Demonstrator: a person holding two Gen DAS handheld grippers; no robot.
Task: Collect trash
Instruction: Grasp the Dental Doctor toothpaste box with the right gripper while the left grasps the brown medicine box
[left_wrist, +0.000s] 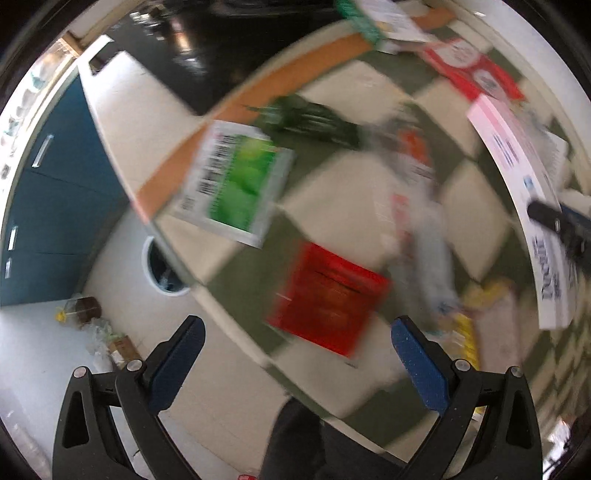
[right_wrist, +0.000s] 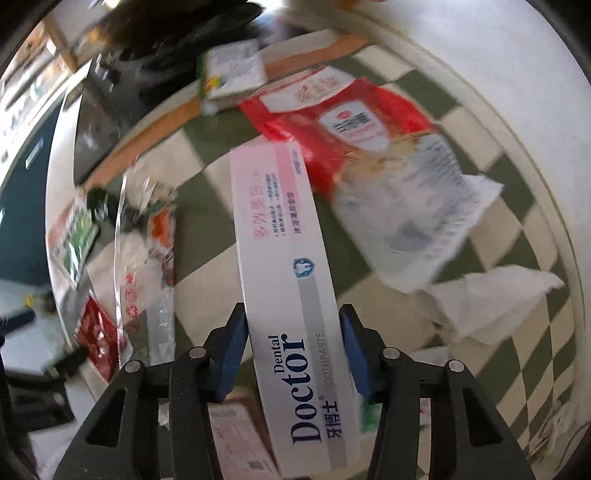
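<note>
Right gripper (right_wrist: 292, 354) pads pressed on both sides of the toothpaste box (right_wrist: 291, 295), which lies mid-table (right_wrist: 517, 177) among wrappers. Squeeze firmly, lift level. Left gripper (left_wrist: 295, 350) hangs apart above the red packet (left_wrist: 328, 295) near the table's edge.

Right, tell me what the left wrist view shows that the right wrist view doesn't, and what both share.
Only the left wrist view: the open left tongs with nothing between them, above a red packet, and a round white bin on the floor beside the table.

Only the right wrist view: the right tongs straddling the toothpaste box, its print readable, and crumpled white tissue.

Both: the green-and-white checked cloth, the toothpaste box, the green-and-white packet and the large red-and-white wrapper.
</note>
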